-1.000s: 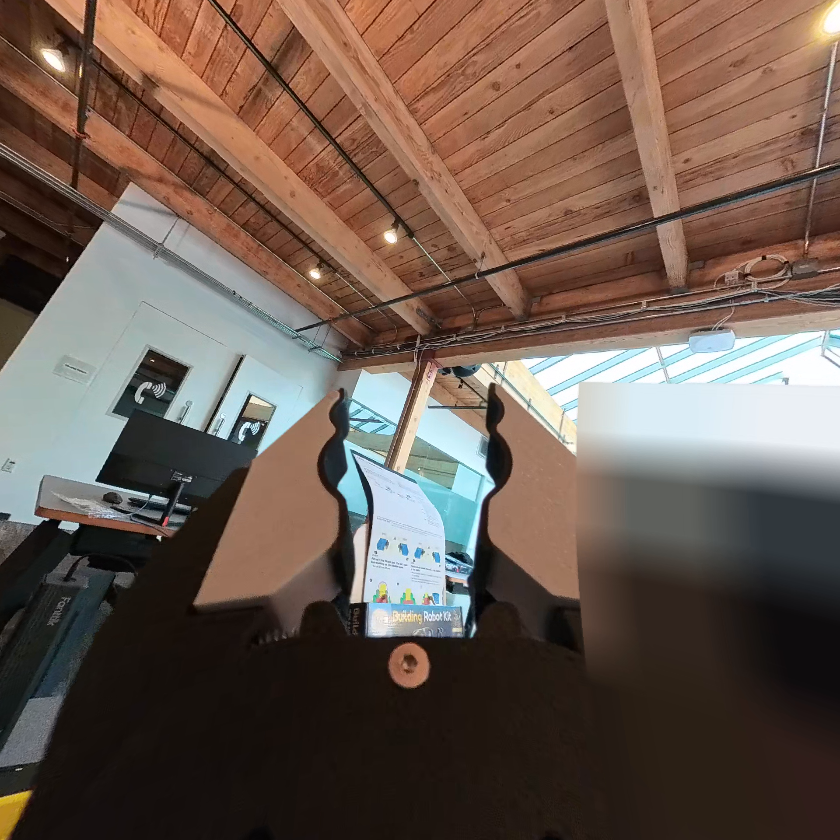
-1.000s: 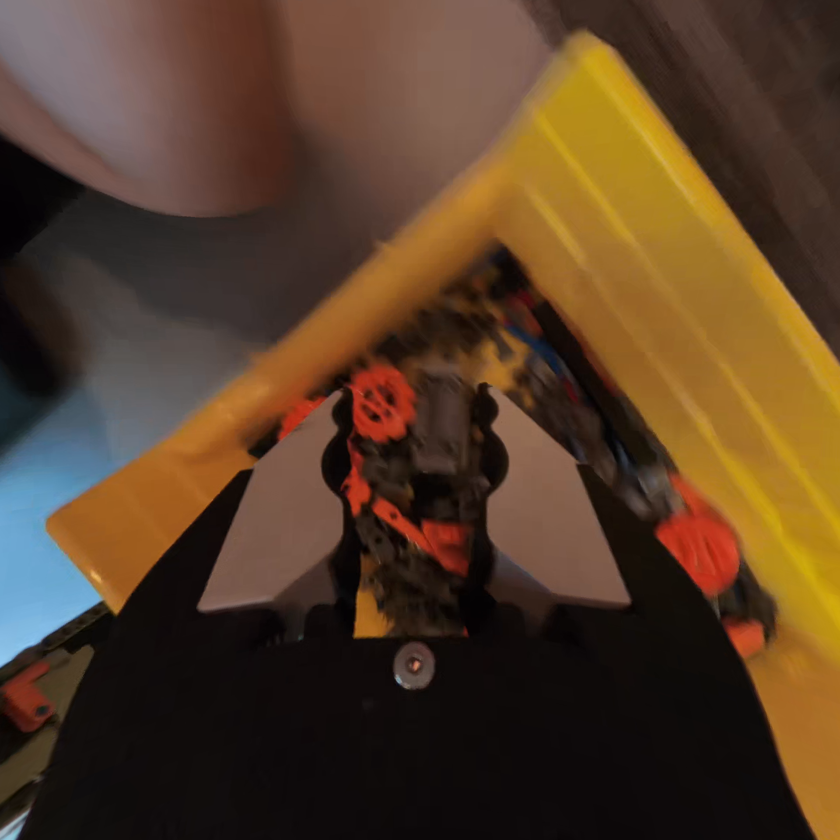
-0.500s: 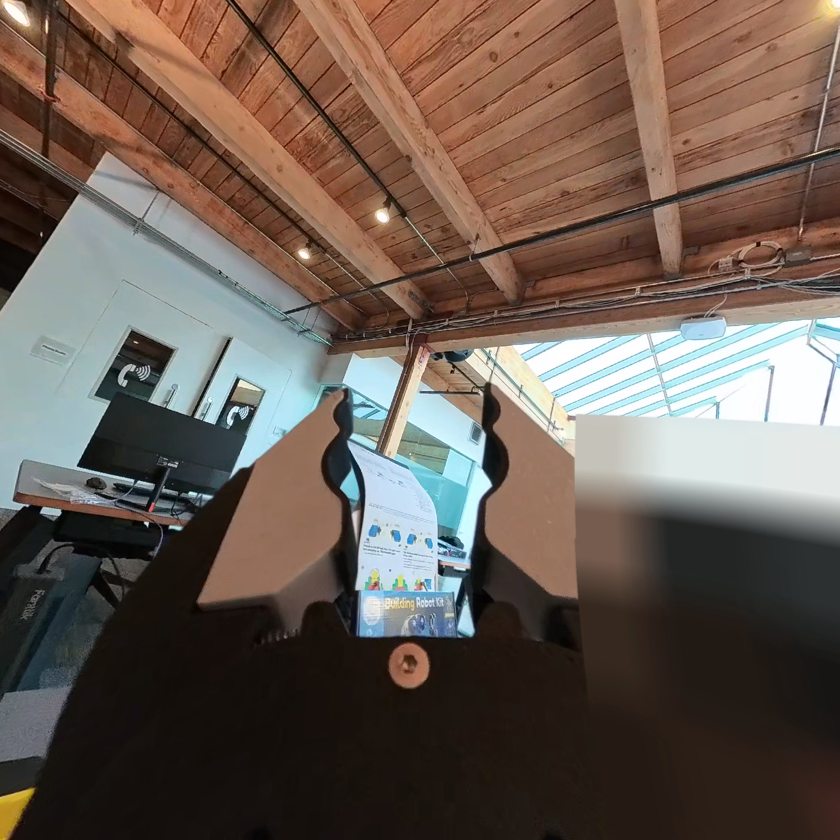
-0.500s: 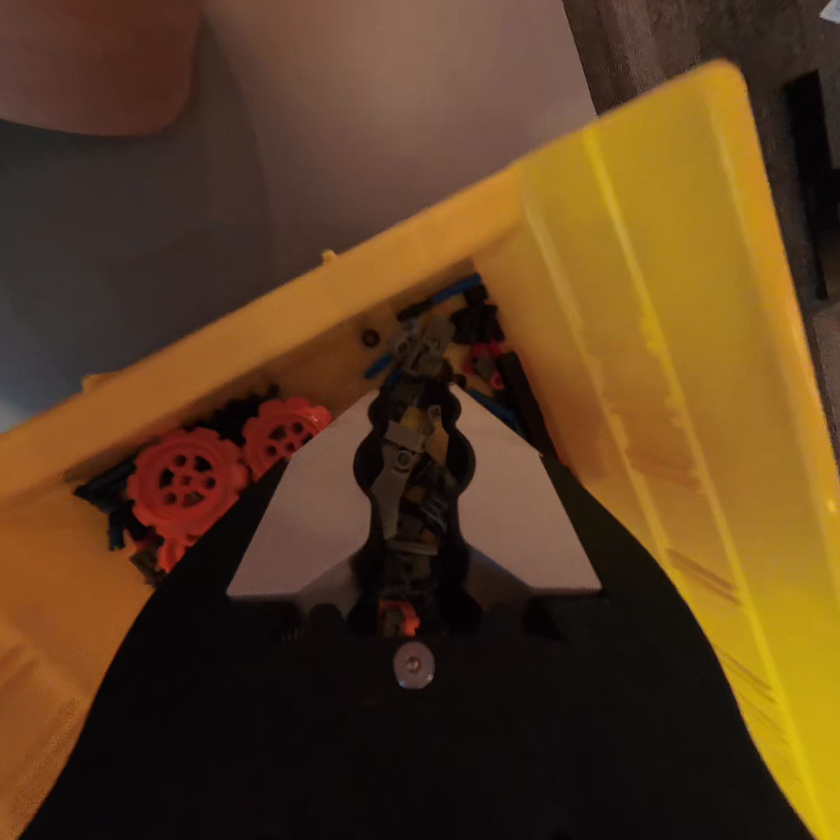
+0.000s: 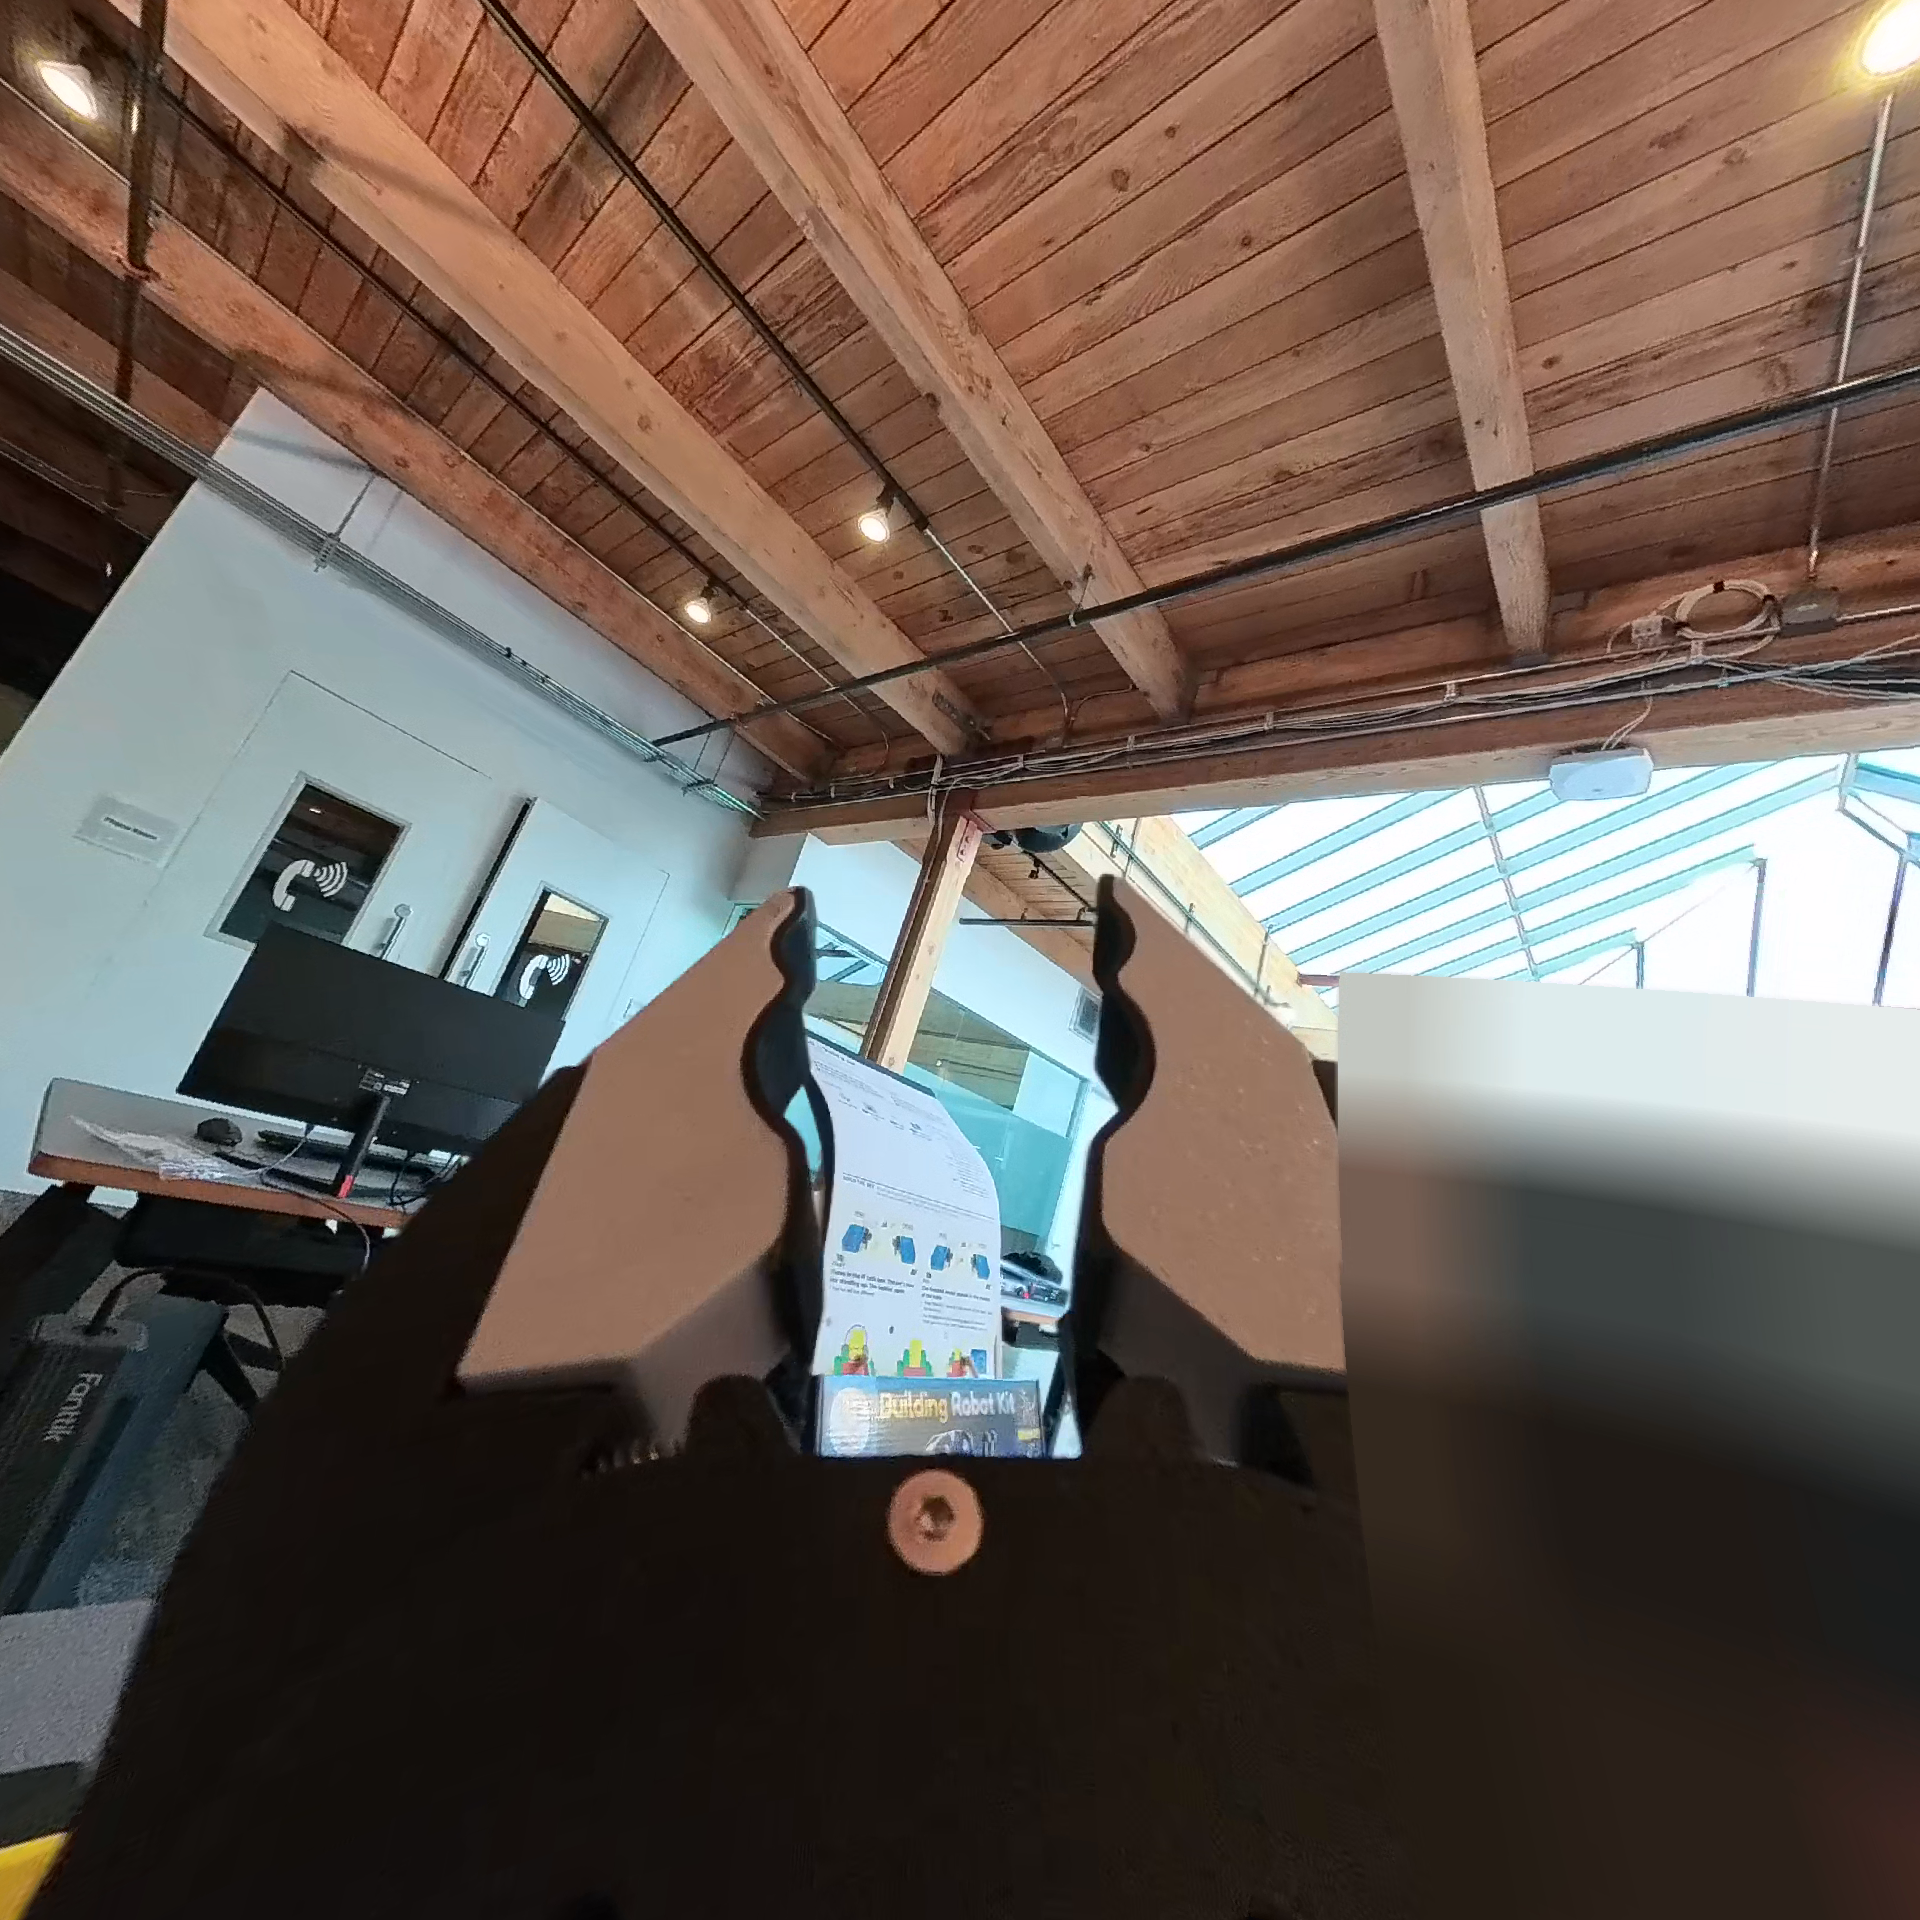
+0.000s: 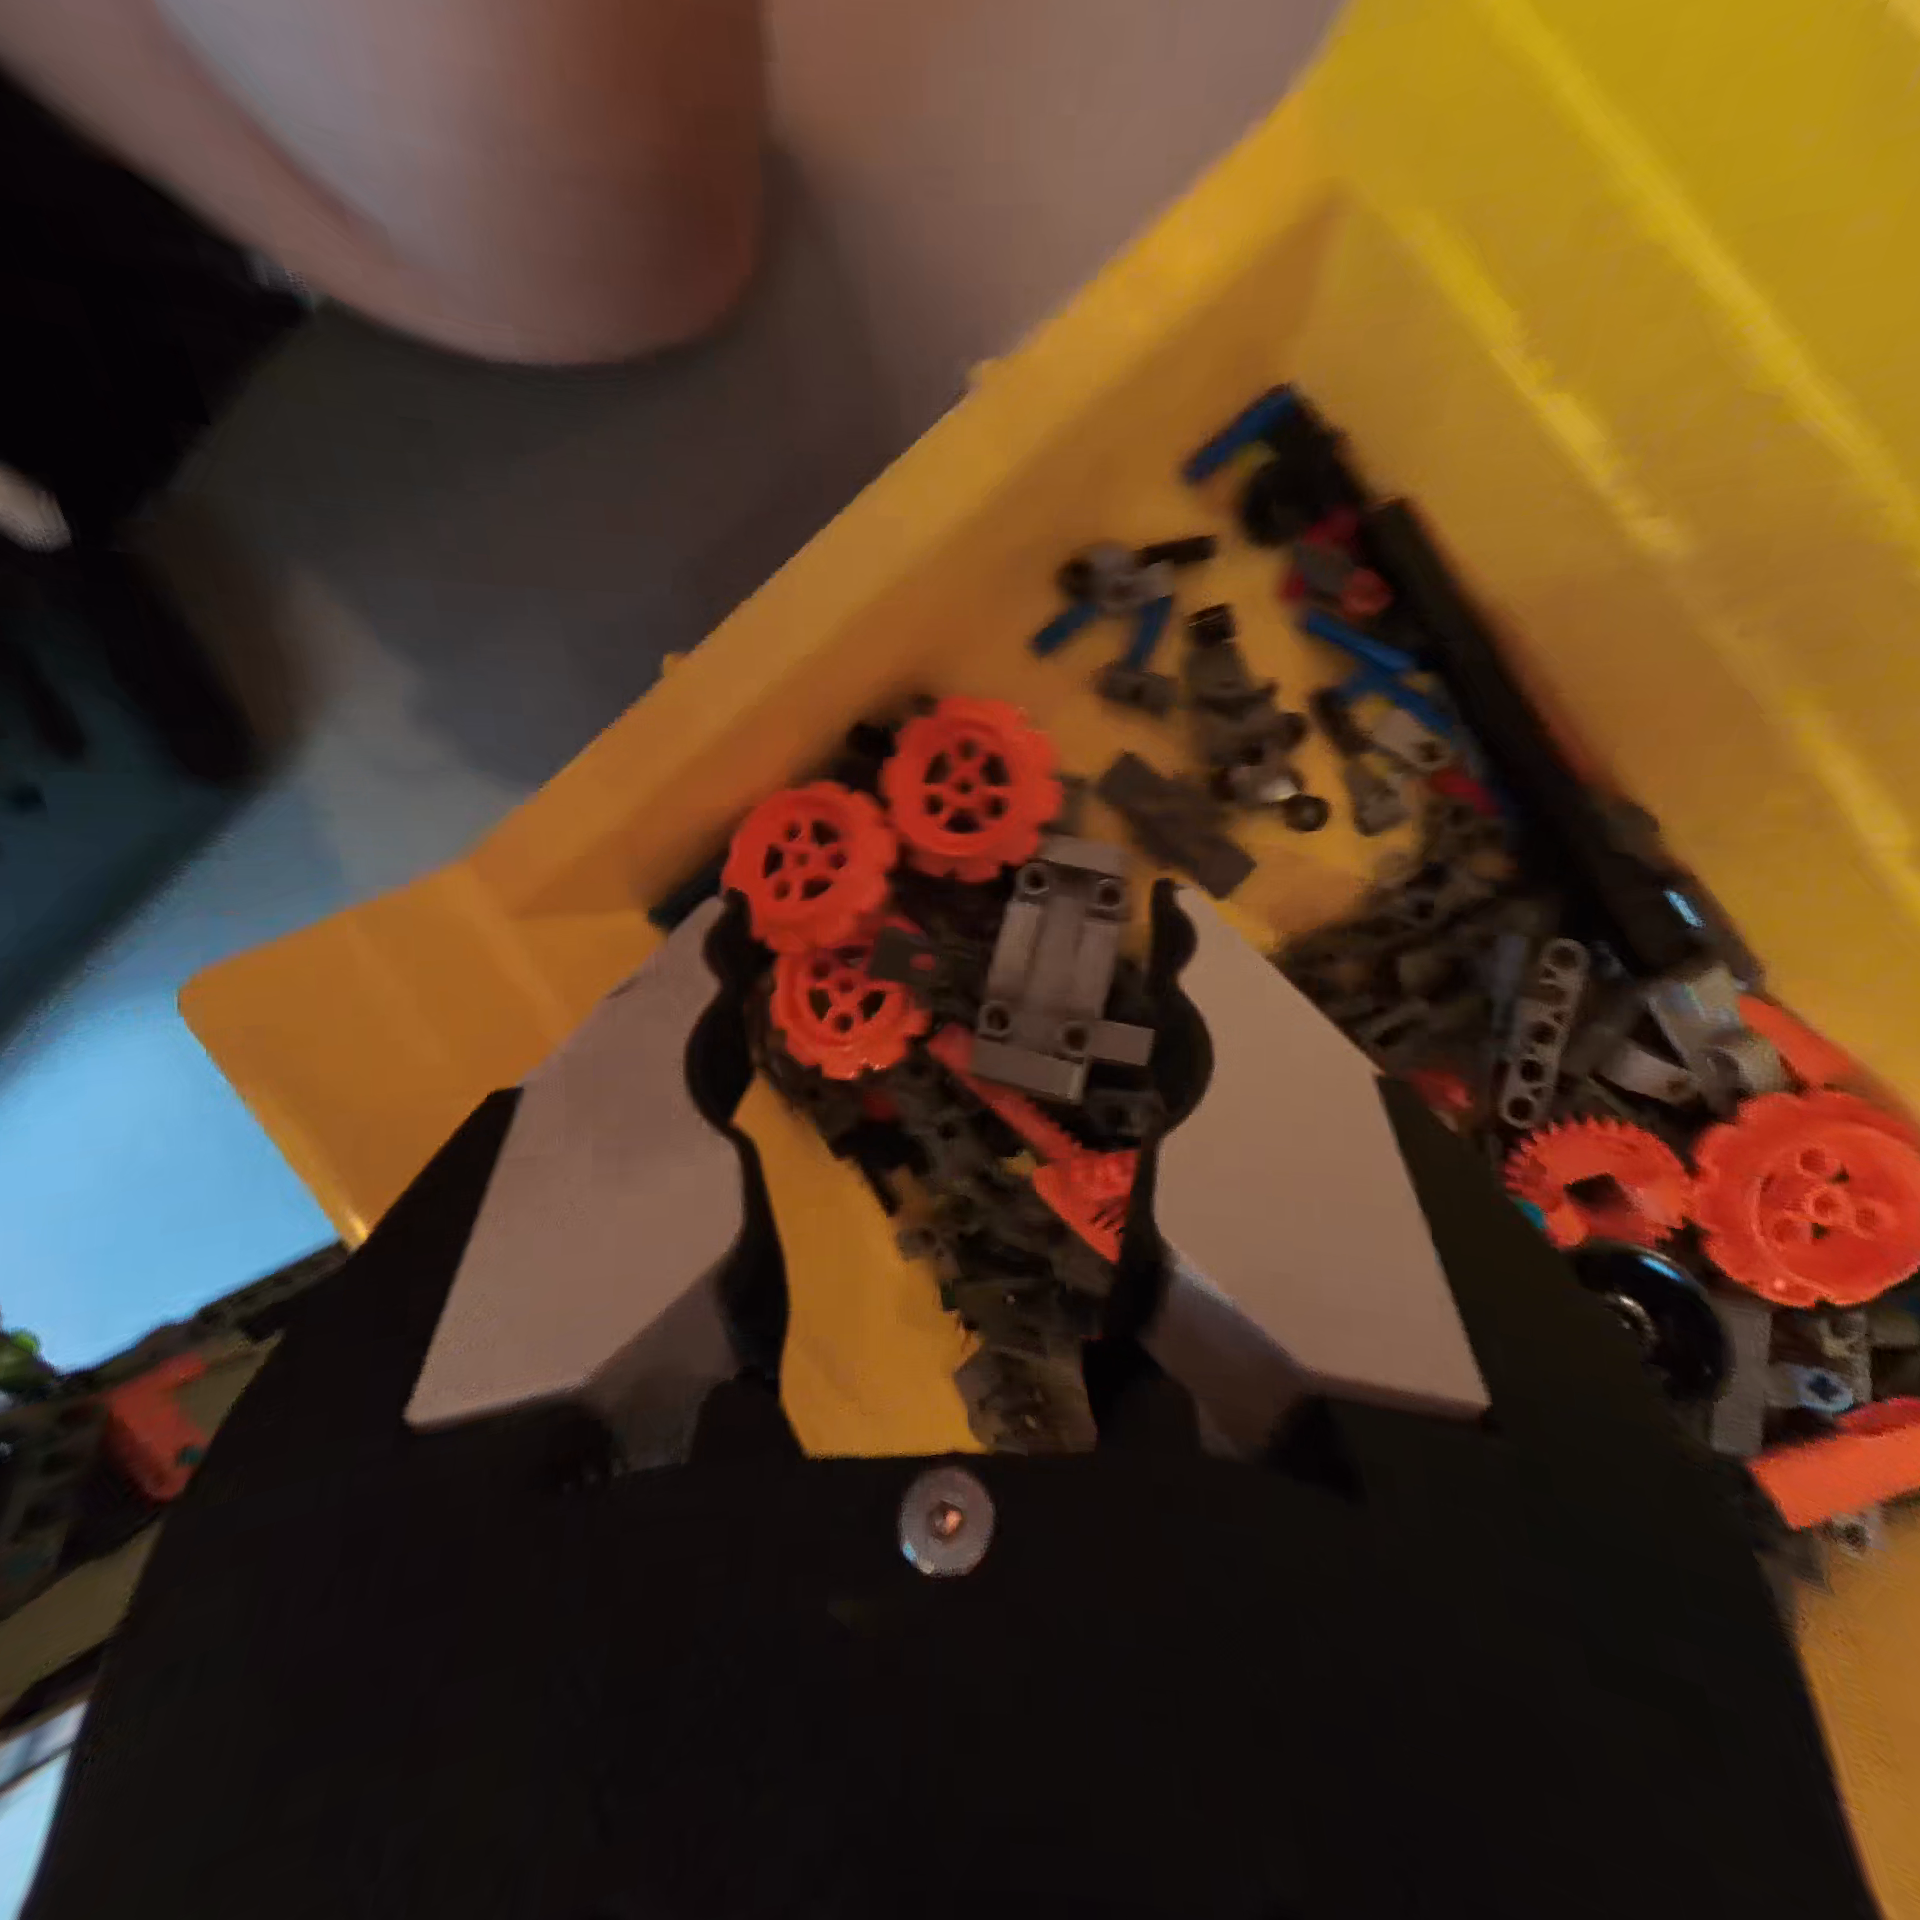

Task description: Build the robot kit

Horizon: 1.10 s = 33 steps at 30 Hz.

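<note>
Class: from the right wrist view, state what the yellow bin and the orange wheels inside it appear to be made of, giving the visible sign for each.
Yellow bin: likely moulded plastic, smooth and slightly glossy, with uniform colour. Orange wheels: probably hard plastic, matte, with crisp moulded spokes and notched rims.

Wooden beam ceiling with 2 track spotlights, black monitor on desk, printed instruction sheet upright behind a blue box; yellow bin holding 3 orange gear wheels, a grey block and mixed small parts.
</note>
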### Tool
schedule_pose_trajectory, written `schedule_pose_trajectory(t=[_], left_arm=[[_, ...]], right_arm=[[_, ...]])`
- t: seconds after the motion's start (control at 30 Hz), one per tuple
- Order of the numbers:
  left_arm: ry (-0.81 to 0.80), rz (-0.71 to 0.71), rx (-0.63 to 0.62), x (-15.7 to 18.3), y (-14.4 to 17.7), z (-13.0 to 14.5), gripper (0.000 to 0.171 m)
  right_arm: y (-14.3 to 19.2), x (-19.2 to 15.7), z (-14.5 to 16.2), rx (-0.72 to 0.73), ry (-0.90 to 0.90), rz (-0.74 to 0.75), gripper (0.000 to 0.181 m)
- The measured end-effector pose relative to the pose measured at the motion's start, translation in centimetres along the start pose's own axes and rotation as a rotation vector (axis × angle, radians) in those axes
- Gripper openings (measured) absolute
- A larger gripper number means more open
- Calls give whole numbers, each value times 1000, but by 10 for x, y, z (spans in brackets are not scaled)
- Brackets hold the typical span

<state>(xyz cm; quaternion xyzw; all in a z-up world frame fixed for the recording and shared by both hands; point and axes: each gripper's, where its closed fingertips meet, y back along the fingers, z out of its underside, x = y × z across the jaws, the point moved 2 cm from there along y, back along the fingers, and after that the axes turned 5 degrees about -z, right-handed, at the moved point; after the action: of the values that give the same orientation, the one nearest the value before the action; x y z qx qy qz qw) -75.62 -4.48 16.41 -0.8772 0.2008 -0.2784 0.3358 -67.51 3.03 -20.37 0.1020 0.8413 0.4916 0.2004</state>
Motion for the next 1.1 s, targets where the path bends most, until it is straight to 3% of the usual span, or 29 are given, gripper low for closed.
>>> schedule_pose_trajectory(t=[0.07, 0.27, 0.4, 0.5, 0.63, 0.7, 0.87, 0.93, 1.0, 1.1], left_arm=[[1, 1, 0, 0, 0, 0, 52], [8, 8, 1, 1, 1, -1, 52], [19, 25, 12, 2, 3, -4, 48], [9, 27, 20, 5, 5, -6, 48], [8, 28, 28, 6, 7, -8, 48], [12, 25, 27, 4, 6, -8, 48], [19, 25, 22, 3, 5, -7, 48], [17, 23, 24, 3, 5, -7, 48], [16, 22, 26, 3, 5, -7, 48], [19, 22, 29, 2, 5, -7, 48]], right_arm=[[-9, -7, 8, -127, 119, 38, 96], [-36, -8, 11, -285, 147, 37, 98], [-38, 2, 11, -305, 147, 127, 77], [-29, 18, 14, -280, 99, 176, 48], [-15, 43, 27, -295, 31, 228, 47], [-6, 53, 35, -320, 34, 255, 35], [16, 60, 49, -362, -13, 271, 31], [24, 57, 52, -375, -15, 269, 39], [25, 44, 46, -328, -60, 211, 60], [13, 23, 39, -324, -57, 161, 109]])
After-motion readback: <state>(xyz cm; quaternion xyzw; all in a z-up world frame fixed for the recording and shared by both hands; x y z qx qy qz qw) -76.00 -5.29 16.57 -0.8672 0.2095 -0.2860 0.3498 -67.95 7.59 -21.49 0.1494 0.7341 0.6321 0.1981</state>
